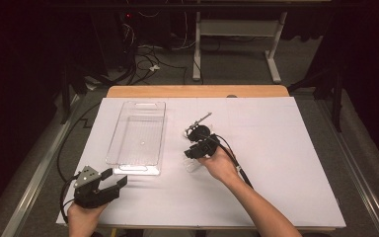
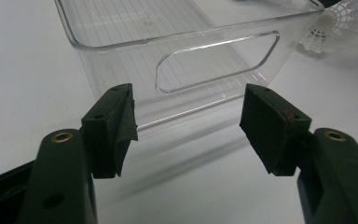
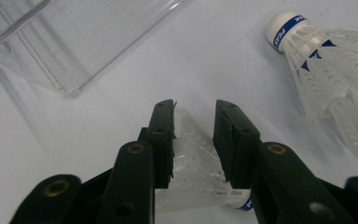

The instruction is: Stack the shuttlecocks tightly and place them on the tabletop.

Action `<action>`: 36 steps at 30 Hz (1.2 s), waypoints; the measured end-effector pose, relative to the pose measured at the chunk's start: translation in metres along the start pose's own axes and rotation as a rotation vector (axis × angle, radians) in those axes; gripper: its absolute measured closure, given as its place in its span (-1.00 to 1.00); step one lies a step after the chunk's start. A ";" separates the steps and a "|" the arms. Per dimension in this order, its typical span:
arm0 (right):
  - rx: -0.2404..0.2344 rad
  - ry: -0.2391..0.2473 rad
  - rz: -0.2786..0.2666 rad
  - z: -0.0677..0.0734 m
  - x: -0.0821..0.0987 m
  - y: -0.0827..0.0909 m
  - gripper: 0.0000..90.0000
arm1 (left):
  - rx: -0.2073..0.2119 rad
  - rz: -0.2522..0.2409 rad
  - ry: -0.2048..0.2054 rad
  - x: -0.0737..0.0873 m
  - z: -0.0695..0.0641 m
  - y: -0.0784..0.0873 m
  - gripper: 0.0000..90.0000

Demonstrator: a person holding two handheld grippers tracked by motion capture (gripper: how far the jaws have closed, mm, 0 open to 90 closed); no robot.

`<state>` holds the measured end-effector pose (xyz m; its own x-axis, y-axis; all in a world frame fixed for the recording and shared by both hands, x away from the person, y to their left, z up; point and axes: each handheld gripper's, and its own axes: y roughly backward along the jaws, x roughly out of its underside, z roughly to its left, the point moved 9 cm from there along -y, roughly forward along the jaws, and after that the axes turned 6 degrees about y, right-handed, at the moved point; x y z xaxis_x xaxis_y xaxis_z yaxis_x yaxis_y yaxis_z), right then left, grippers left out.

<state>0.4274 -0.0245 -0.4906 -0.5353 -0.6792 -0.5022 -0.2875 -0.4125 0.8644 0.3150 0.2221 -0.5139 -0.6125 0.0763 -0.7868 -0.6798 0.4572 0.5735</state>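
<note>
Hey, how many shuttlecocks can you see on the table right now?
2. One white feathered shuttlecock sits between the right tool's jaws; another white shuttlecock with a blue-banded cork lies on the table beside it. Others may be hidden.

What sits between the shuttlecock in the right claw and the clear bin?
Nothing visible. Bare white table lies between the gripped shuttlecock and the clear bin. A second shuttlecock lies off to the other side, out of the path.
</note>
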 end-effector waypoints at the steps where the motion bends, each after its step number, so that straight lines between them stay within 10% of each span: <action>1: 0.002 0.004 0.003 0.000 0.000 0.000 0.61 | 0.000 0.000 0.000 0.000 0.000 0.000 -0.19; 36: 0.030 0.066 -0.014 -0.003 0.003 0.020 1.00 | 0.010 -0.002 0.004 0.000 0.000 -0.001 -0.19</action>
<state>0.4227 -0.0362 -0.4749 -0.4778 -0.7124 -0.5141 -0.3191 -0.4045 0.8571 0.3158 0.2214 -0.5140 -0.6132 0.0717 -0.7867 -0.6767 0.4662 0.5699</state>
